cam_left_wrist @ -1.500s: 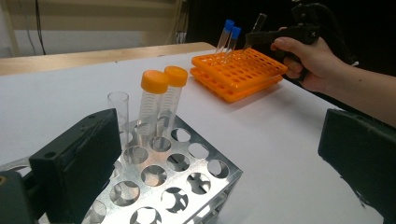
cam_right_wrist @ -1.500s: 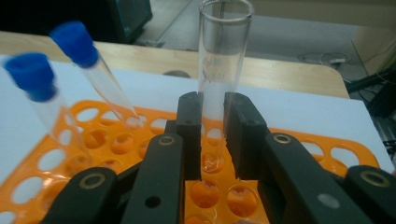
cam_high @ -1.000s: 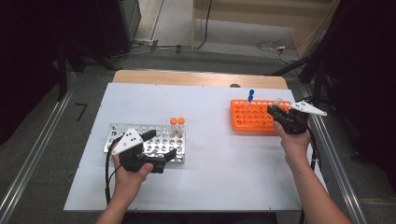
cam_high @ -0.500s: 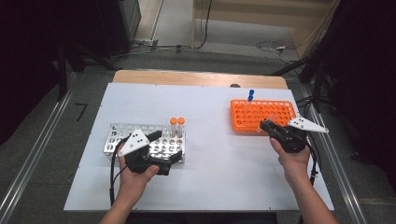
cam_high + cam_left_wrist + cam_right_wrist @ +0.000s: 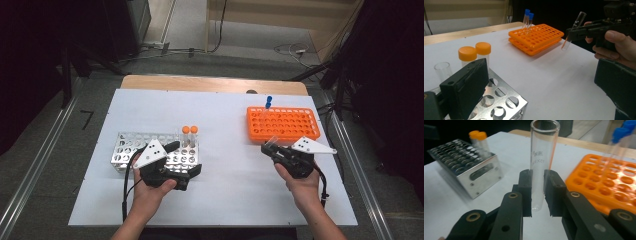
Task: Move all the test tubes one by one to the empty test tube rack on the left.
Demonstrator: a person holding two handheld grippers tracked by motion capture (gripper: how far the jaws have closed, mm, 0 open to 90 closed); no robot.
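— Right now, what do the jaws hold?

— The right gripper [image 5: 537, 192] has its jaws closed on a clear glass test tube [image 5: 541, 165], gripped low on its body, open mouth up, no cap. It hangs in the air above the white bench [image 5: 225, 195], just in front of the orange rack [image 5: 283, 123]. The left gripper [image 5: 192, 172] lies at the metal rack [image 5: 150, 150]; its jaws stand wide with nothing between them.

— How should the carry be done well?

— I'd judge the tube is bound for the metal rack. Keep it upright, the grip steady but not crushing, since glass is slick and brittle. Line the rounded bottom over a free hole before lowering, and clear the two orange-capped tubes [image 5: 189, 131] at the rack's far corner.

— What does each view add?

— The right gripper view shows the pads pressing both sides of the glass and faint lettering on it. The left gripper view shows the tube [image 5: 574, 31] from the side, slightly tilted, plus an uncapped tube [image 5: 442, 70] standing in the metal rack. The high view shows the layout: racks well apart, and blue-capped tubes [image 5: 268, 102] at the orange rack's far edge.
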